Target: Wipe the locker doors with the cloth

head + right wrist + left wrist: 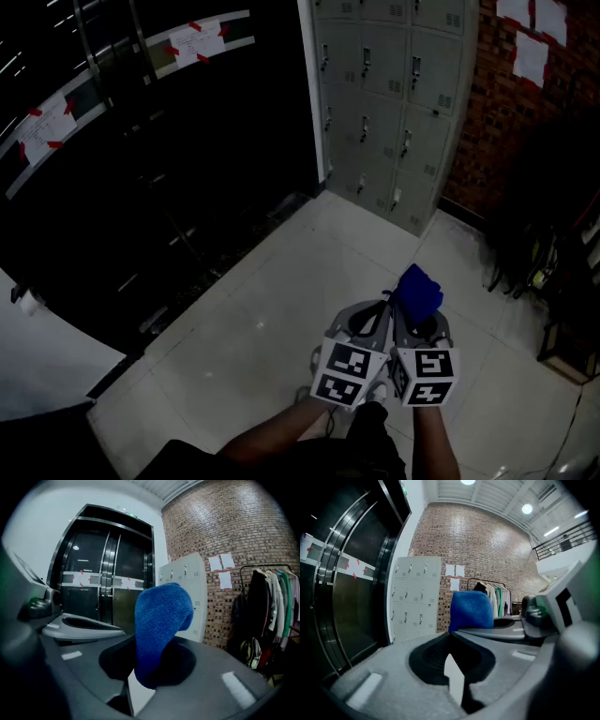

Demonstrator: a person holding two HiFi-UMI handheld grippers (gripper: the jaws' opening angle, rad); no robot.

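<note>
The grey lockers [394,103] stand against the far wall, across the tiled floor from me; they also show as lockers [415,597] in the left gripper view and as lockers [187,583] in the right gripper view. My right gripper [411,307] is shut on a blue cloth [419,291], which bulges up out of its jaws as a thick fold [159,620]. Right beside it, my left gripper [380,307] is shut with nothing in it, and the cloth [471,610] shows just past its jaws. Both grippers are held low and well short of the lockers.
Dark glass doors [141,169] with taped paper strips run along the left. A brick wall [506,103] with paper sheets stands to the right of the lockers. In front of it is a rack of hanging clothes [272,616], seen as a dark mass [539,225] in the head view.
</note>
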